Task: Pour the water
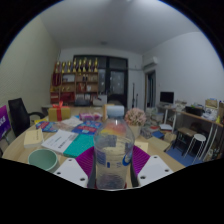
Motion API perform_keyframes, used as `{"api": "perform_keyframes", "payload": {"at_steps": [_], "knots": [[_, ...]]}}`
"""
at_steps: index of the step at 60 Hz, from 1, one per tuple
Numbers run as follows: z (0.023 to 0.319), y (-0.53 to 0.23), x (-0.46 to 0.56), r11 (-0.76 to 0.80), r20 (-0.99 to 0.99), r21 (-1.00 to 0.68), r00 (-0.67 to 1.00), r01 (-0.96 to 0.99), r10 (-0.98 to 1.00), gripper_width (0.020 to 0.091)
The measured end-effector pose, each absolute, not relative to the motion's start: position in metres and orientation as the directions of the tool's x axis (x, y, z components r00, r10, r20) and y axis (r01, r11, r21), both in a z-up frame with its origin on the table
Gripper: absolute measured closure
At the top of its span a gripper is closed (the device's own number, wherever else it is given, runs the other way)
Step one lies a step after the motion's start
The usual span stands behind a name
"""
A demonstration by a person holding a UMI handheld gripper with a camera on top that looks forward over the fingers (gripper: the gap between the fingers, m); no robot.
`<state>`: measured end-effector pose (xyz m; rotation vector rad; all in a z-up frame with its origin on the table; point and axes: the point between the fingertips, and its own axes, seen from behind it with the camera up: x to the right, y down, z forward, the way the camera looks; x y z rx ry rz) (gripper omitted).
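A clear plastic water bottle [113, 155] with a pale label stands upright between the fingers of my gripper [112, 168]. Both magenta pads [82, 160] press against its sides, so the gripper is shut on the bottle. The bottle is held above the near edge of a cluttered table [70, 135]. A pale green bowl [43, 159] lies on the table to the left of the fingers. The bottle's base is hidden below the fingers.
Papers, a teal sheet [78, 146] and small items cover the table ahead. A black chair [18, 117] stands at the left. A shelf with bottles [78, 80] lines the far wall. A desk with a monitor [166, 98] and a stool [195, 140] are at the right.
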<state>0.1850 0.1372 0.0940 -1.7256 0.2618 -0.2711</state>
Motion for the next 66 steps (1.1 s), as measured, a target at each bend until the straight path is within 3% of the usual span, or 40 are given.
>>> {"api": "perform_keyframes", "payload": {"at_steps": [5, 13, 19, 22, 33, 53, 66], "knots": [[0.092, 0.136, 0.182, -0.163, 0.038, -0.986, 0.946, -0.016, -0.321, 0.0598], [0.091, 0.135, 0.189, -0.202, 0.027, -0.979, 0.950, -0.038, -0.311, 0.0452], [0.043, 0.119, 0.198, -0.365, -0.023, -0.923, 0.961, -0.127, -0.276, 0.0301], [0.056, 0.111, 0.169, -0.377, -0.028, -0.916, 0.959, -0.137, -0.281, 0.0243], [0.092, 0.052, 0.151, -0.365, -0.006, -0.923, 0.952, -0.123, -0.305, 0.0260], [0.195, -0.089, 0.070, -0.330, 0.023, -0.938, 0.932, -0.105, -0.363, 0.0260], [0.228, -0.168, -0.009, -0.347, 0.029, -0.932, 0.933, -0.104, -0.359, 0.0267]]}}
